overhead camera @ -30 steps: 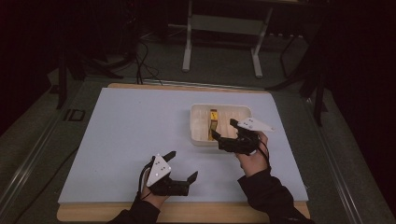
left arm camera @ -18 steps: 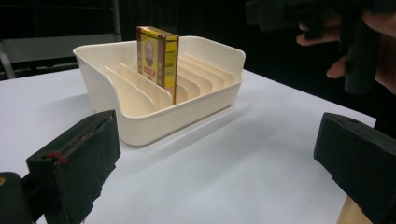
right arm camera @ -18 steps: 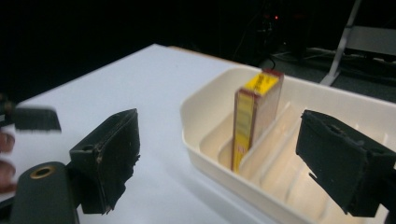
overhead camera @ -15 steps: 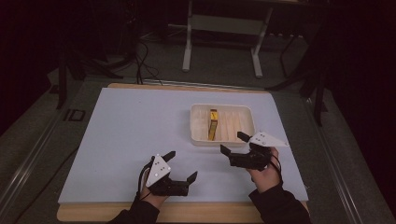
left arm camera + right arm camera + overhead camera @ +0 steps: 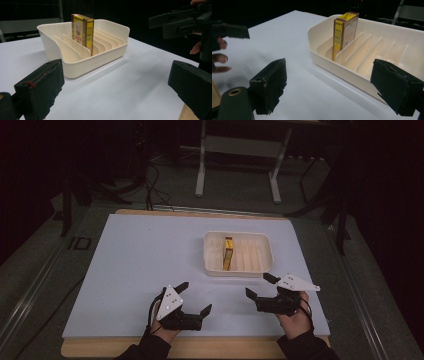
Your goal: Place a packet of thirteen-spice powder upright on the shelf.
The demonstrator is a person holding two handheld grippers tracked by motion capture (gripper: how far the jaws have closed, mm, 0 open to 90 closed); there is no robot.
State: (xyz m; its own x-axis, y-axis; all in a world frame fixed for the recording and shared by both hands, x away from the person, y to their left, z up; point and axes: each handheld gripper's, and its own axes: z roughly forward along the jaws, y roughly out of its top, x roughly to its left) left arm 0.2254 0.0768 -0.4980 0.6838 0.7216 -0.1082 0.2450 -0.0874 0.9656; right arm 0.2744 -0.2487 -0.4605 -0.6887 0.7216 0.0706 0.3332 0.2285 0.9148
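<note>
A cream plastic tray (image 5: 238, 268) with rounded corners and a row of thin moulded ribs across its floor is seen on the smooth, matte white table top (image 5: 130, 265). A small rectangular yellow box (image 5: 228, 253) with dark red edging and printed cardboard faces is stood upright on edge in one of the slots toward the tray's left end, held between two ribs. The left gripper (image 5: 193, 298) is held low over the near part of the table with its jaws spread wide and nothing between them; in the left gripper view the tray lies ahead of and between the two blunt, black, slightly frayed foam-like pads (image 5: 42, 87), nearer the left one, with the box rising above the tray's wall. The right gripper (image 5: 260, 286) is likewise held wide open and empty, just short of the tray's near wall; in the right gripper view the tray's ribbed interior is seen ahead between the jaws and partly behind the right one, and the box stands beyond the gap, toward its middle. A pale wooden edge (image 5: 210, 346) is visible under the table's white sheet.
</note>
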